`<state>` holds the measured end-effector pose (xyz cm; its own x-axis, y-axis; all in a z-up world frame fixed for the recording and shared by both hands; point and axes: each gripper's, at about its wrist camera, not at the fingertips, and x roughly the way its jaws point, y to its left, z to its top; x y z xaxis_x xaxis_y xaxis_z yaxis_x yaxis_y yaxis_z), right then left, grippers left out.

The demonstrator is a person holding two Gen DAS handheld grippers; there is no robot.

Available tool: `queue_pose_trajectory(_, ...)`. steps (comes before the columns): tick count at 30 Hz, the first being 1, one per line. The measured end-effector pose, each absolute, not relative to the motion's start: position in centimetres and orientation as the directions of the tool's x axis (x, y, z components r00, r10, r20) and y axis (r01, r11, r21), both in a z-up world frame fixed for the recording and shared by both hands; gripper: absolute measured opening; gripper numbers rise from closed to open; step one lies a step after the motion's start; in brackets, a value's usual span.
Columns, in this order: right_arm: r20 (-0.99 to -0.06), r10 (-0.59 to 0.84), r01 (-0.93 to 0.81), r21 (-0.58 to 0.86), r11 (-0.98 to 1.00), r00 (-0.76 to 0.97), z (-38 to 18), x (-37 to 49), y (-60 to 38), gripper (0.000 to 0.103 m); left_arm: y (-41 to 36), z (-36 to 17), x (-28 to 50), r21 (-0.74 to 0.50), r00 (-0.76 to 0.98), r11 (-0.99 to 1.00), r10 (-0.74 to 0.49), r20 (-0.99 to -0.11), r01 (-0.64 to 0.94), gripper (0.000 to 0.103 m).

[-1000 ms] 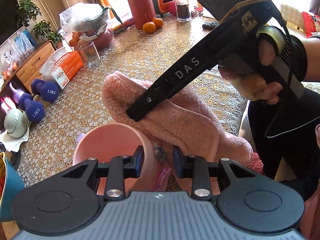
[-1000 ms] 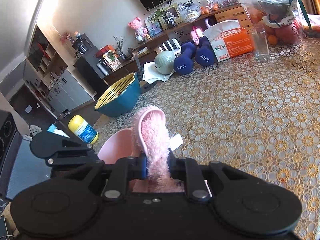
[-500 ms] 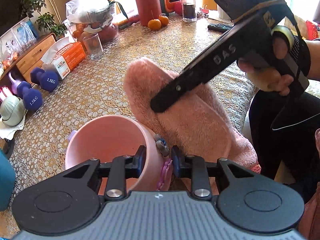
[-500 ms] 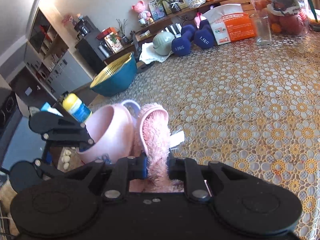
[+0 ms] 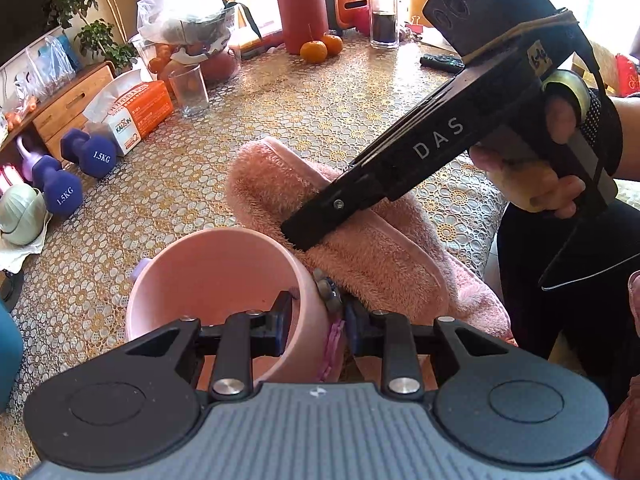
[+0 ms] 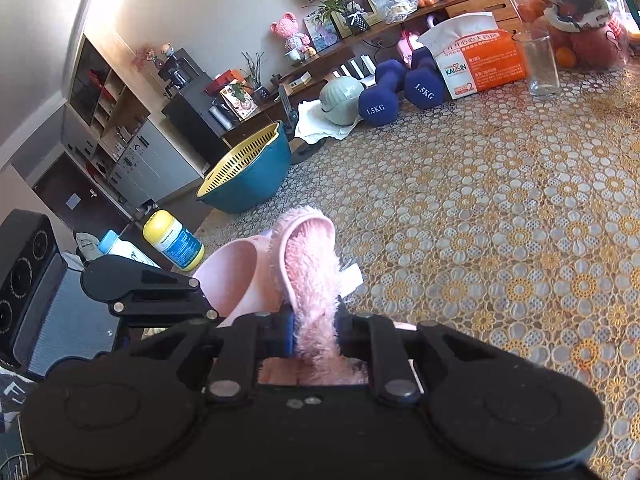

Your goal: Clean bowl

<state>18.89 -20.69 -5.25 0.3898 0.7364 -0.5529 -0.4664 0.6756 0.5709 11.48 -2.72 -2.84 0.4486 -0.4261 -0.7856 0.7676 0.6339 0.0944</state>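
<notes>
The pink bowl [image 5: 216, 276] is held over the near edge of the lace-covered table [image 5: 280, 120], mouth tilted toward the left wrist camera — the left gripper [image 5: 316, 324] clamps its rim. The right gripper [image 6: 314, 332] pinches a fluffy pink towel [image 5: 360, 236] just beside the bowl. Dumbbells [image 5: 72, 176], a glass [image 5: 189, 90] and a tissue box [image 5: 136, 114] stand well apart.

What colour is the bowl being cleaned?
Pink, a plain pale shade; the bowl shows best in the left wrist view.
</notes>
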Motion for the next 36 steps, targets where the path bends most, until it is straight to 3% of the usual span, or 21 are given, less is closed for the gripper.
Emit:
queue_pose_trajectory(14,-0.603,0.722,-0.525,0.516,0.677,0.339,-5.4,16.1,-20.7,0.016,-2.4,-2.9,11.5,0.074,0.451,0.658,-0.425,-0.785,0.749,0.027)
queue_pose_trajectory(21,-0.546,0.727,-0.471,0.555,0.686,0.416,-3.2,19.2,-21.8,0.016,-2.4,-2.9,11.4,0.075,0.448,0.657,-0.422,-0.788,0.750,0.026)
queue_pose_trajectory(24,-0.568,0.704,-0.485,0.513,0.708,0.426,-2.9,20.3,-20.2,0.016,-2.4,-2.9,11.4,0.072,0.448,0.658,-0.424,-0.787,0.749,0.026)
queue_pose_trajectory(36,-0.600,0.726,-0.506,0.535,0.676,0.335,-5.1,17.7,-20.2,0.016,-2.1,-2.9,11.5,0.053,0.446,0.669,-0.432,-0.784,0.741,0.026)
